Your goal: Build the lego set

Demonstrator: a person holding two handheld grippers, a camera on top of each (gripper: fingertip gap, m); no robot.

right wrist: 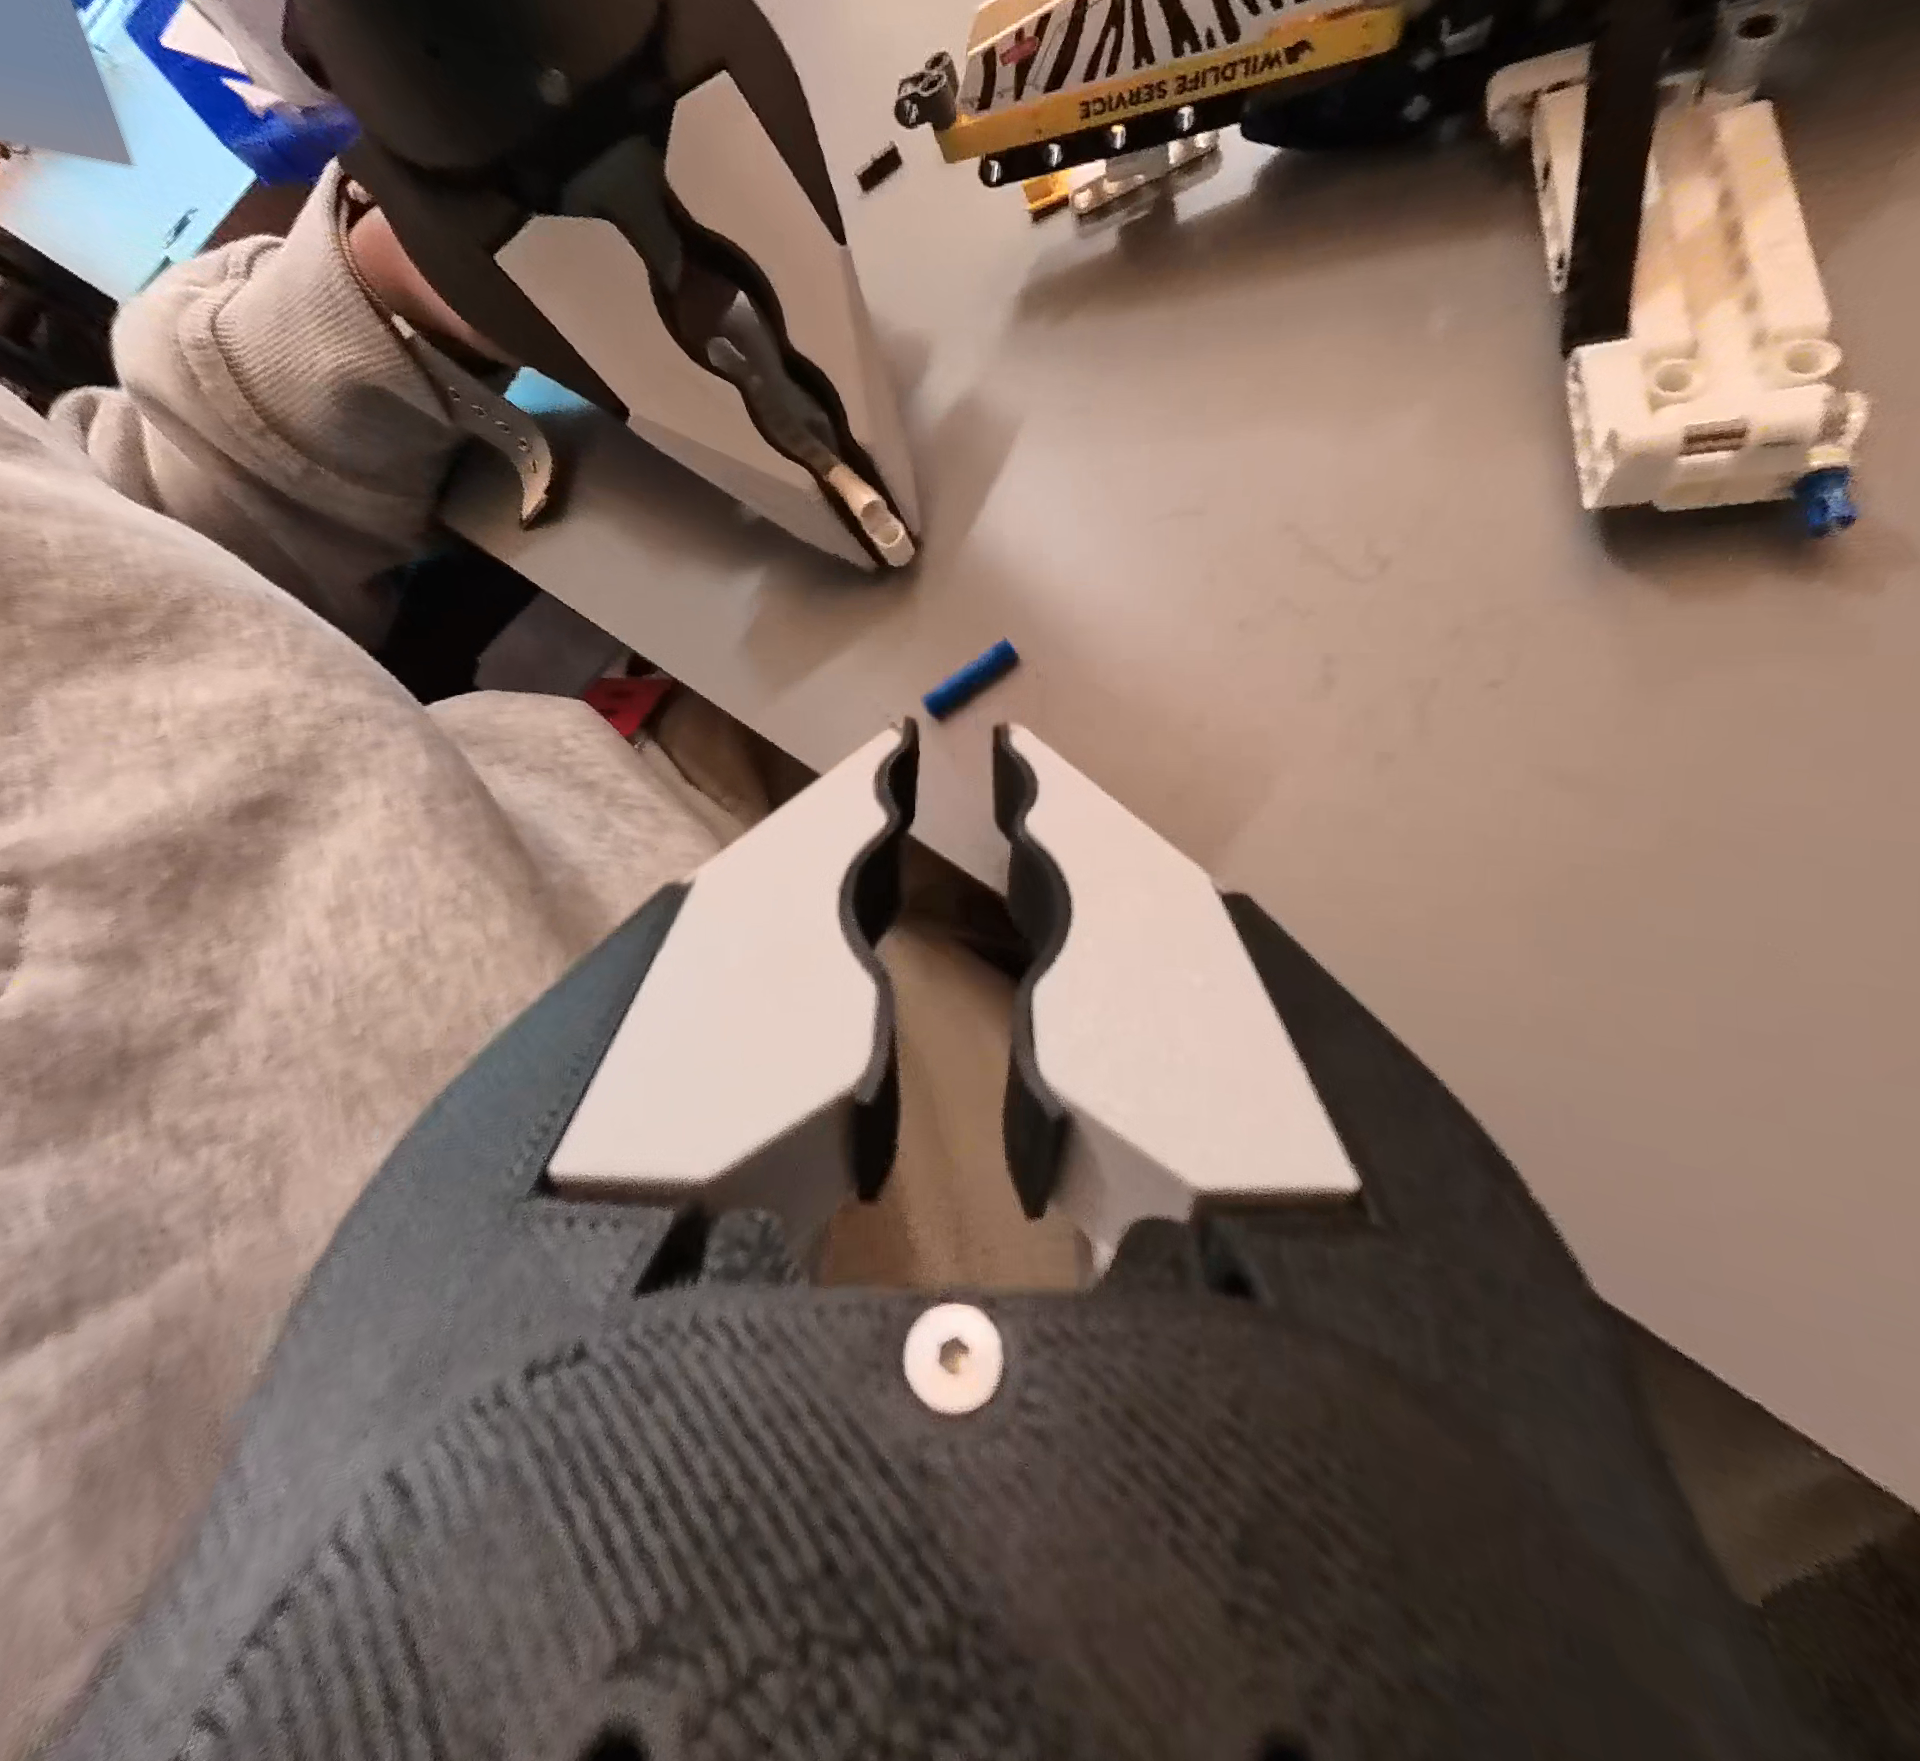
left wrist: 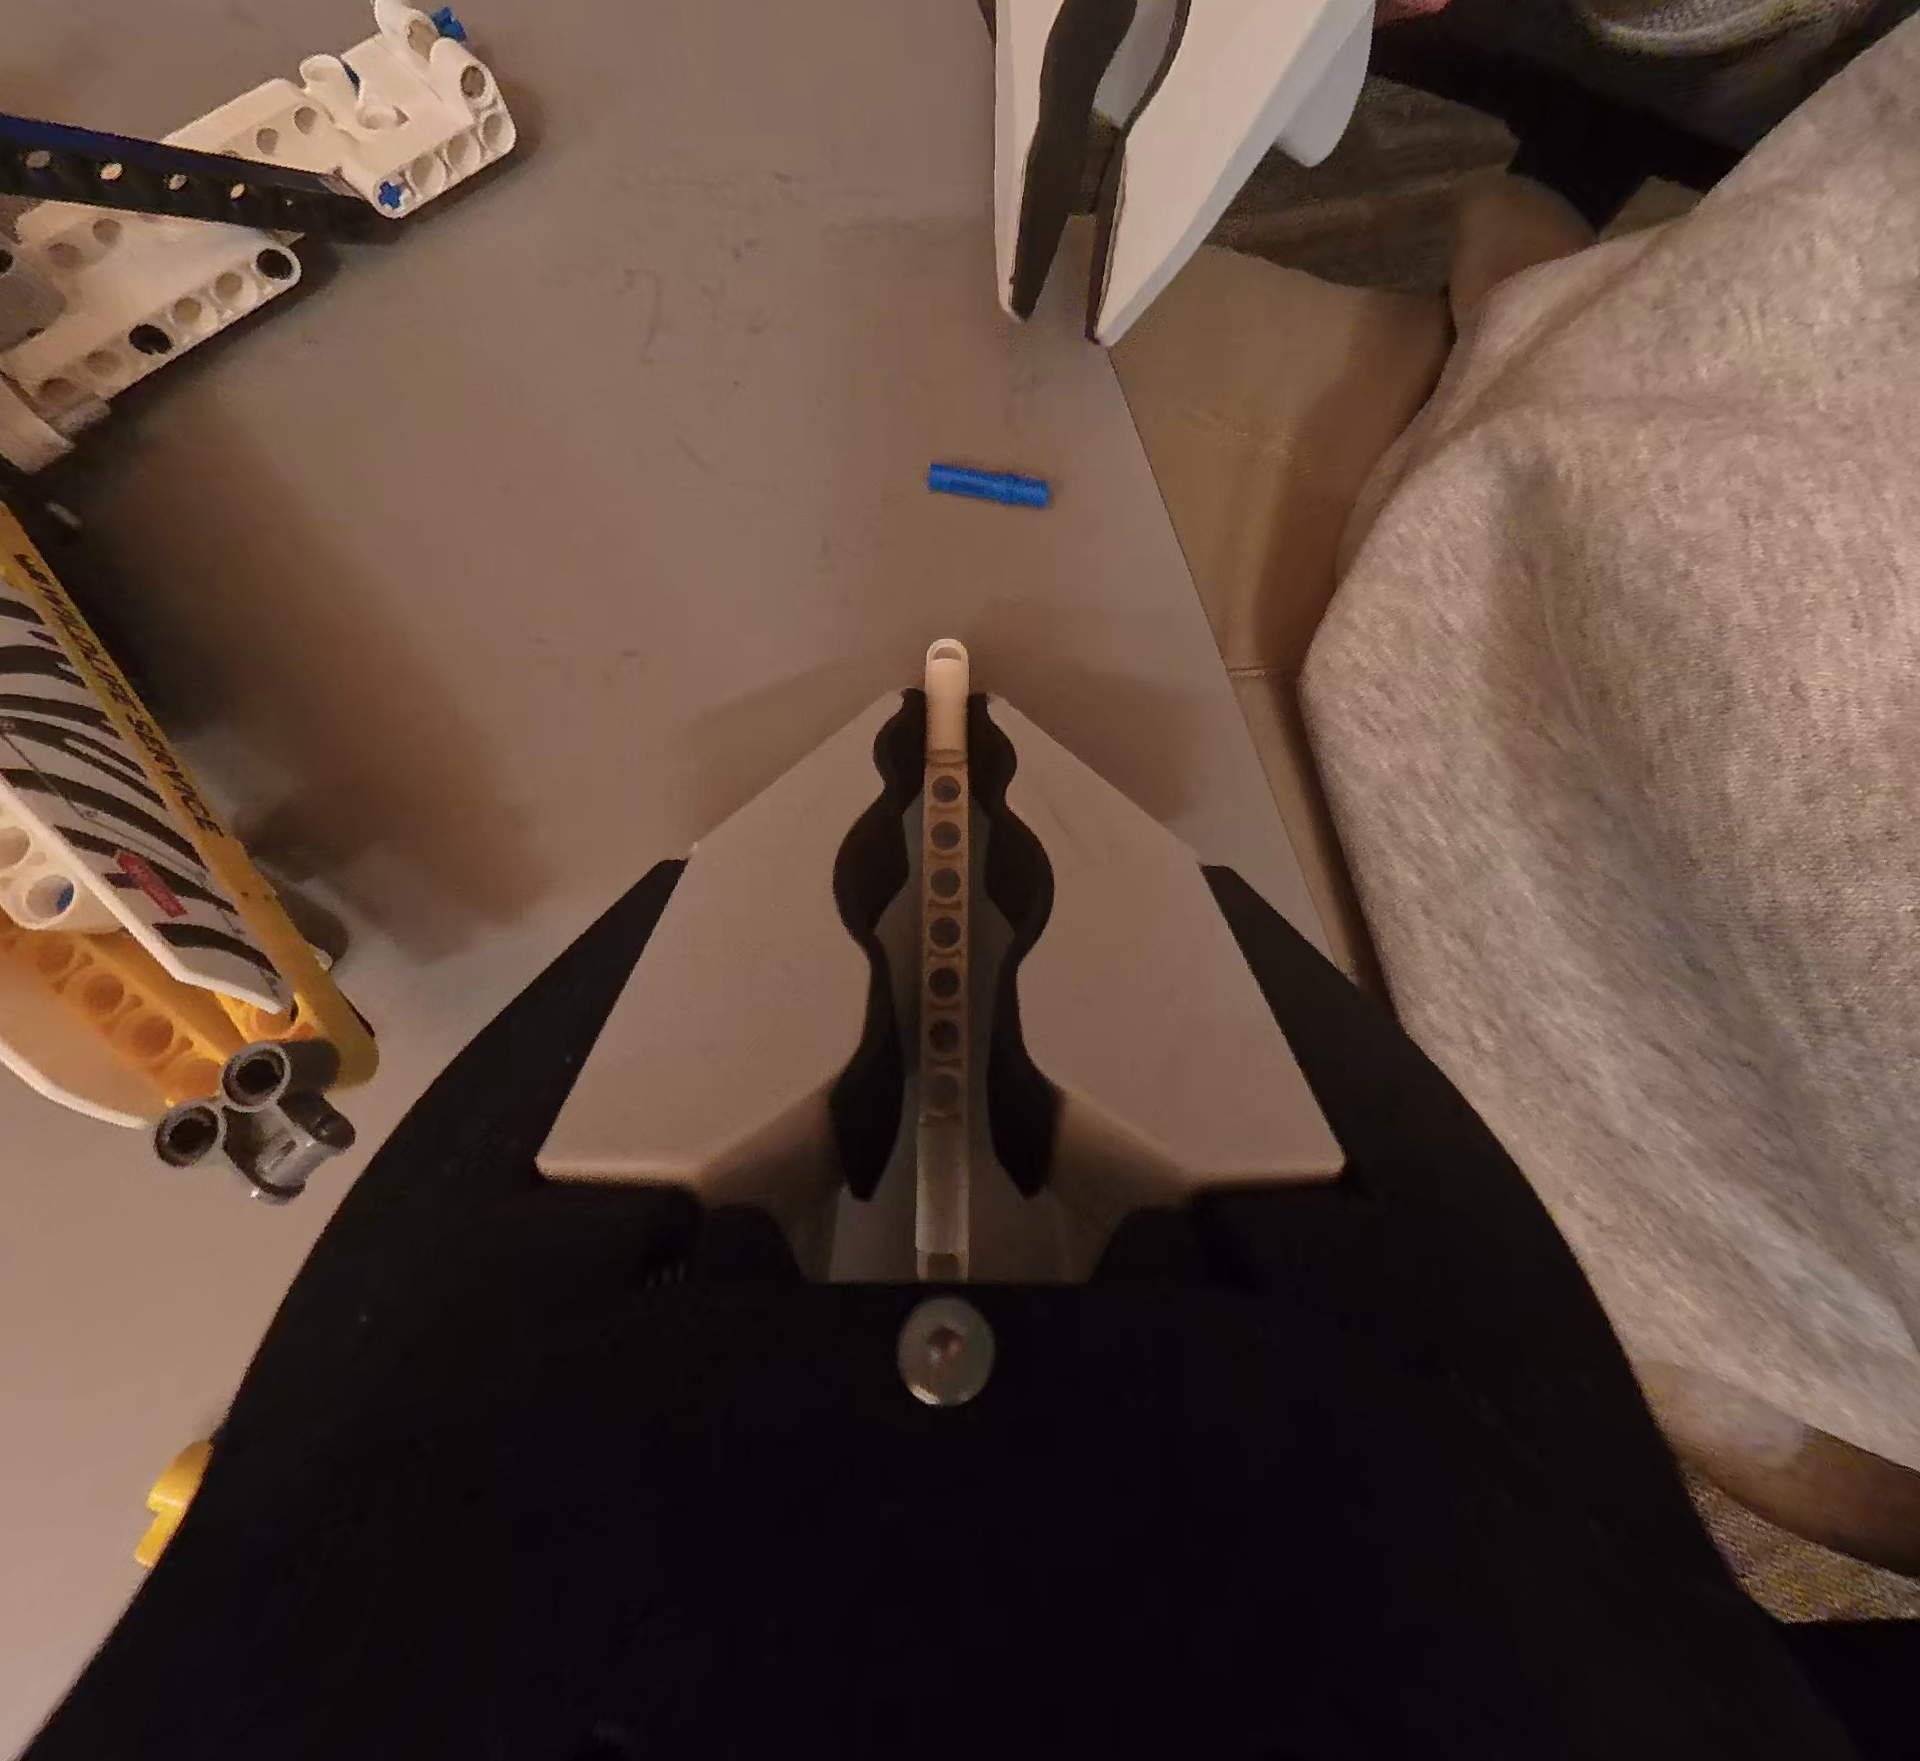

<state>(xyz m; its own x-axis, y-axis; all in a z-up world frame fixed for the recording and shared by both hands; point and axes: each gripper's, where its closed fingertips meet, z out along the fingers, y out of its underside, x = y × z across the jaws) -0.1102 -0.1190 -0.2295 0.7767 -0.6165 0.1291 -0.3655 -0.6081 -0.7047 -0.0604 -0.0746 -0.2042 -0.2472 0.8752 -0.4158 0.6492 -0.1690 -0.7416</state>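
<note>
My left gripper (left wrist: 945, 695) is shut on a long white beam with holes (left wrist: 945, 880), held edge-up with its tip sticking out past the fingertips; it also shows in the right wrist view (right wrist: 878, 522). A small blue pin (left wrist: 988, 484) lies on the grey table (left wrist: 623, 464) just ahead of it, near the table's edge. My right gripper (right wrist: 956, 735) is open and empty, its tips just short of the blue pin (right wrist: 971, 681). In the left wrist view the right gripper (left wrist: 1060, 319) hangs above the table edge.
The partly built vehicle with a zebra-striped panel and yellow frame (right wrist: 1174, 49) stands at the back, with a white sub-assembly (right wrist: 1704, 381) beside it. Grey connectors (left wrist: 255, 1119) and a small black piece (right wrist: 879, 165) lie loose. A person's grey sleeve (left wrist: 1610, 672) is at the edge. The tips of one gripper are about 8 cm away from the tips of the other.
</note>
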